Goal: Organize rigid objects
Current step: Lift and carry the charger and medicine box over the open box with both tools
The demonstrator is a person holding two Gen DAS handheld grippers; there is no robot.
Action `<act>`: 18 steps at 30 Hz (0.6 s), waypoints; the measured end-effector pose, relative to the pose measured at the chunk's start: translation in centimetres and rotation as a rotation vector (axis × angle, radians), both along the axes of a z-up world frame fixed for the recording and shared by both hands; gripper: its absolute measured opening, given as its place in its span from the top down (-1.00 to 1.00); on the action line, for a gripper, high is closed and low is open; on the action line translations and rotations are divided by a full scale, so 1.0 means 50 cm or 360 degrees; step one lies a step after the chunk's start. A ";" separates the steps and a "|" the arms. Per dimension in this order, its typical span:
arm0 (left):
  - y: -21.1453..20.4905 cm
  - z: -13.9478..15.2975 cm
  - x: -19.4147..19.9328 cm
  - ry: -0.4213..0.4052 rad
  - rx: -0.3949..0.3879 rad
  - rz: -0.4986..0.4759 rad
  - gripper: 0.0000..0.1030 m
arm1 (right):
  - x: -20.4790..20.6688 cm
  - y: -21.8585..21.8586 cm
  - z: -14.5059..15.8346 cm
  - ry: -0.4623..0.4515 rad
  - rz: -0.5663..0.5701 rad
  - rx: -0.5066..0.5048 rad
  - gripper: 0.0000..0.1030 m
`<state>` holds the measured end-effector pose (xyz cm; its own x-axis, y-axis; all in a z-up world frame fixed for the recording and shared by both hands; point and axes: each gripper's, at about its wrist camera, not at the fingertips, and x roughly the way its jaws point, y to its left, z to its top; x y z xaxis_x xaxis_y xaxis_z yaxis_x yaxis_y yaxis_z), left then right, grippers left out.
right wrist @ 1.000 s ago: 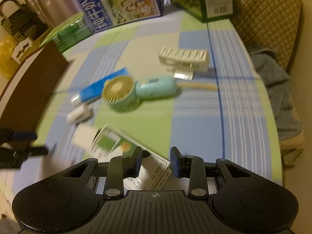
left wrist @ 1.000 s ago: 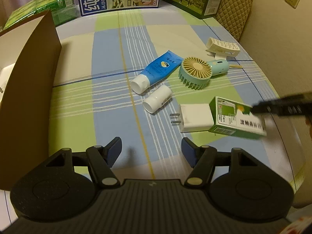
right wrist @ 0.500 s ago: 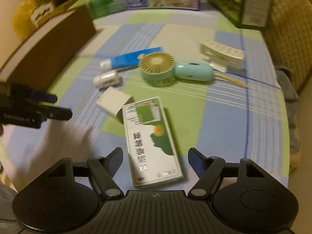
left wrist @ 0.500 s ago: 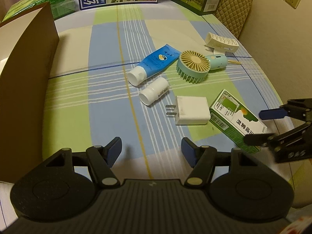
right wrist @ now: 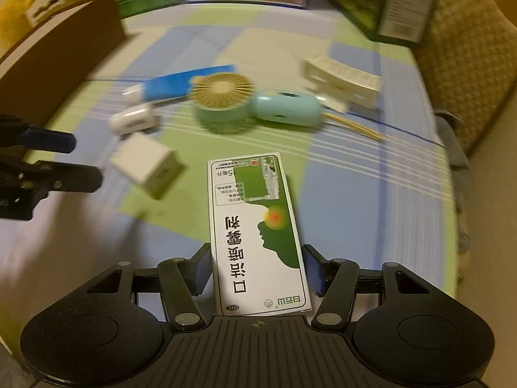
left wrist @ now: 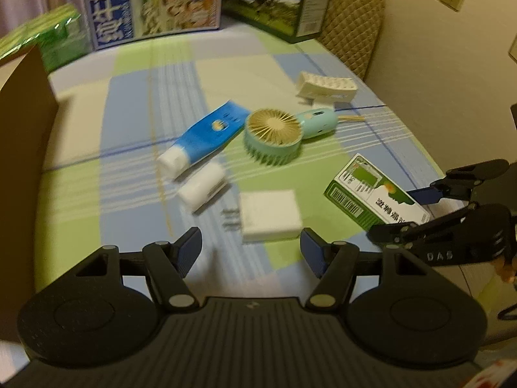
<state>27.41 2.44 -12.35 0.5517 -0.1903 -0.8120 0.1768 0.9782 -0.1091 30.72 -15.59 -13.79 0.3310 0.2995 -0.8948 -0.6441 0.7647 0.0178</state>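
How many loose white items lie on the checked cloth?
3: a small bottle beside the blue tube's cap, a charger near the left gripper, a clip behind the fan. Others may be hidden.

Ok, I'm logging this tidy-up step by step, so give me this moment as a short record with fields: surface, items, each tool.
surface: checked cloth on a table
items lying loose: blue tube, mint handheld fan, small white bottle, white charger plug, white clip
left tool: open, nothing between its fingers, the charger plug just ahead of it
right tool: closing, green and white medicine box between its fingers
box contact: small gaps show beside the pads, so not yet pressed
left edge: brown cardboard box
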 end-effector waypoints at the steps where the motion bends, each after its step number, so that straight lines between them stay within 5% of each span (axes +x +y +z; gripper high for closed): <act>1: -0.008 -0.002 0.004 -0.0008 0.0004 -0.0007 -0.21 | 0.005 -0.009 0.001 -0.0001 -0.0020 -0.0003 -0.07; 18: -0.092 -0.063 0.058 -0.0020 0.0246 0.0025 -0.01 | 0.034 -0.057 0.003 -0.0001 -0.0091 0.0031 -0.07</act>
<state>30.29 -2.14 -15.51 0.5639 -0.0549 -0.8240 0.1619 0.9858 0.0451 32.42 -18.43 -13.63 0.3484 0.2975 -0.8889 -0.5996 0.7996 0.0326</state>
